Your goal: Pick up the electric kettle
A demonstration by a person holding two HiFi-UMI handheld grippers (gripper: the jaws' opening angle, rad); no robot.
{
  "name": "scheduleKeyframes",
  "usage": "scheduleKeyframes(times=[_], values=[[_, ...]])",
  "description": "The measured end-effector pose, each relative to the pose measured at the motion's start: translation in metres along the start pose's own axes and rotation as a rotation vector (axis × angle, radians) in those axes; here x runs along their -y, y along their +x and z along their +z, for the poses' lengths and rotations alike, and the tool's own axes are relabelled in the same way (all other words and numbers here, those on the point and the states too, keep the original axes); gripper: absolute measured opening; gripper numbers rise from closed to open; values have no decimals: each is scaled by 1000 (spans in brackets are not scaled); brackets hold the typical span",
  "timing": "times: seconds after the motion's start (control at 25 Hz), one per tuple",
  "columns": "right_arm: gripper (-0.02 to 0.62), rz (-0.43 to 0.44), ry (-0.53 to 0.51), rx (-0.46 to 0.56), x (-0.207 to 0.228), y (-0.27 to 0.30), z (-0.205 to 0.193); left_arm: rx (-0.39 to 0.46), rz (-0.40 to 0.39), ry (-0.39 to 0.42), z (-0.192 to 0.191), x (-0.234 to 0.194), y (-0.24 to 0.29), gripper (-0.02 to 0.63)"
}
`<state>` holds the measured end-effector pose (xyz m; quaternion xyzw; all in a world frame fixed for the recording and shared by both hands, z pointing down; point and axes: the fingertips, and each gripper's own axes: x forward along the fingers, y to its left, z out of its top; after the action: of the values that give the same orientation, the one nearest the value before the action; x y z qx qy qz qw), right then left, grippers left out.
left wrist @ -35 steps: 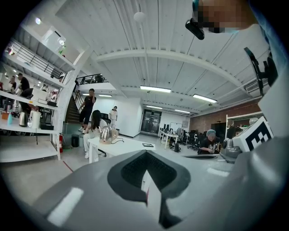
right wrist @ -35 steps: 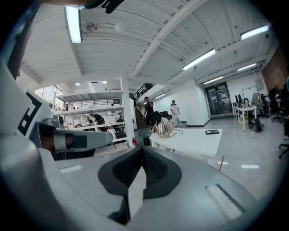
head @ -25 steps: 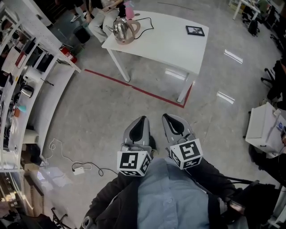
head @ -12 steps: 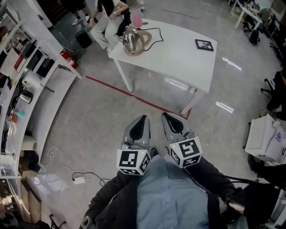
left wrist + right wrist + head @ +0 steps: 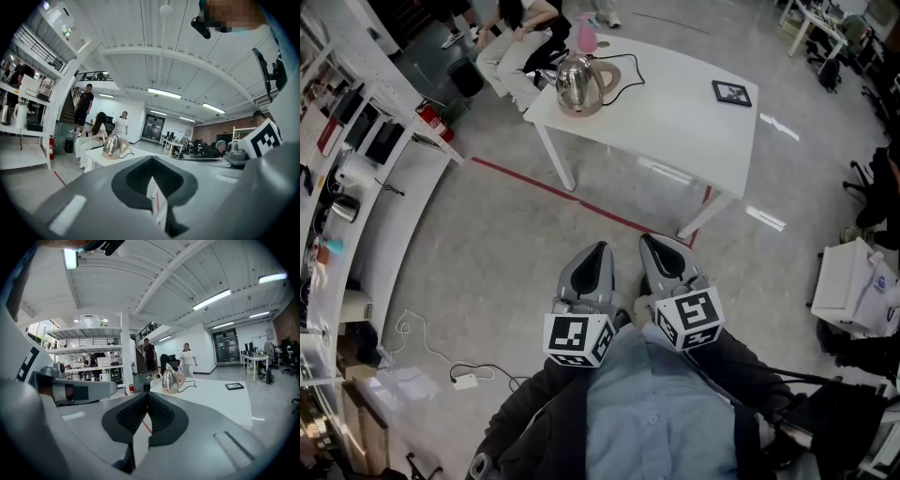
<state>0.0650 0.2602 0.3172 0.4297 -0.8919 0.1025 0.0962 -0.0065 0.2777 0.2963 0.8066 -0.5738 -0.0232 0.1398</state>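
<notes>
A shiny steel electric kettle (image 5: pixel 576 82) stands on its round base at the far left corner of a white table (image 5: pixel 675 112); it also shows small in the left gripper view (image 5: pixel 112 145) and the right gripper view (image 5: pixel 169 379). A black cord runs from its base across the tabletop. Both grippers are held close to my chest, far short of the table. My left gripper (image 5: pixel 598 251) has its jaws closed together, with nothing between them. Beside it, my right gripper (image 5: pixel 649 246) is likewise shut and empty.
A small black framed marker (image 5: pixel 731 92) lies on the table's far right. A pink bottle (image 5: pixel 586 36) stands behind the kettle. People sit and stand beyond the table (image 5: pixel 517 37). Shelves (image 5: pixel 356 178) line the left. A red floor line (image 5: pixel 581 202) crosses before the table. A charger cable (image 5: pixel 464 352) lies on the floor.
The table and kettle have shifted slightly right and nearer in the head view as I moved toward them. Both grippers keep the same pose and stay shut.
</notes>
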Motion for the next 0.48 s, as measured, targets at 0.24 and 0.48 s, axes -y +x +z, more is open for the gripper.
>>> scheduleKeyframes(times=[0.24, 0.48], values=[[26, 7, 11, -12, 13, 21, -4, -7, 15, 0, 0, -13, 22, 2], [26, 16, 29, -28, 36, 53, 1, -18, 31, -5, 5, -30, 58, 2]])
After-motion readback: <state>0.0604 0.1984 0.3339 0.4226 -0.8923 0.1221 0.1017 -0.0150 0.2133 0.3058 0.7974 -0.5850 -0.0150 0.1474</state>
